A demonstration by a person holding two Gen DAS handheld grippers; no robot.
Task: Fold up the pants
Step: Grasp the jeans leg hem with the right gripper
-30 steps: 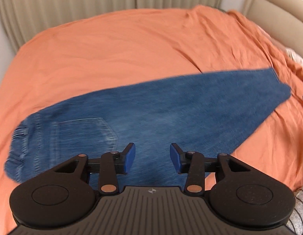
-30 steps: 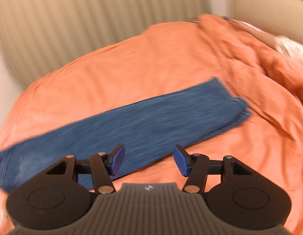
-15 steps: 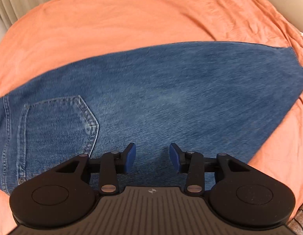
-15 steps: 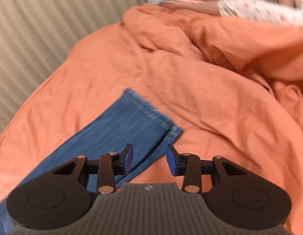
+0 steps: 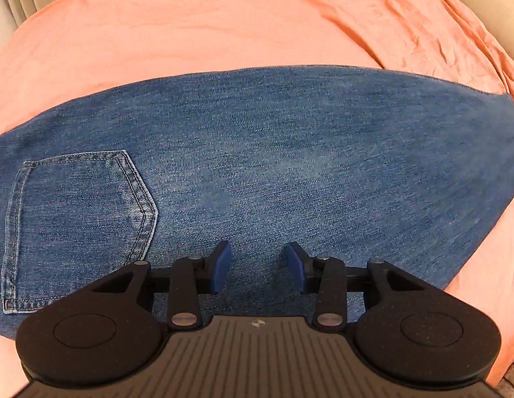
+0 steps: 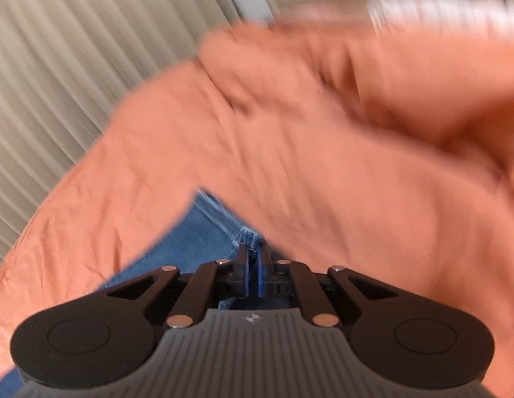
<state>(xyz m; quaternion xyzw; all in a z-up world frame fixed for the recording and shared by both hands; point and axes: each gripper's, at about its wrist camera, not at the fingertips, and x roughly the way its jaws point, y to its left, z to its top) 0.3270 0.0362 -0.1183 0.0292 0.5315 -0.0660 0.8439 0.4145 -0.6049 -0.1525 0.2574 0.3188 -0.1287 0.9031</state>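
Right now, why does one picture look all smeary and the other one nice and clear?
In the right wrist view the orange bedspread and the curtain are streaked by motion blur, while the right gripper looks sharp. In the left wrist view the jeans are crisp, down to the pocket stitching. Both views bulge from the fisheye lens, so the bed curves.
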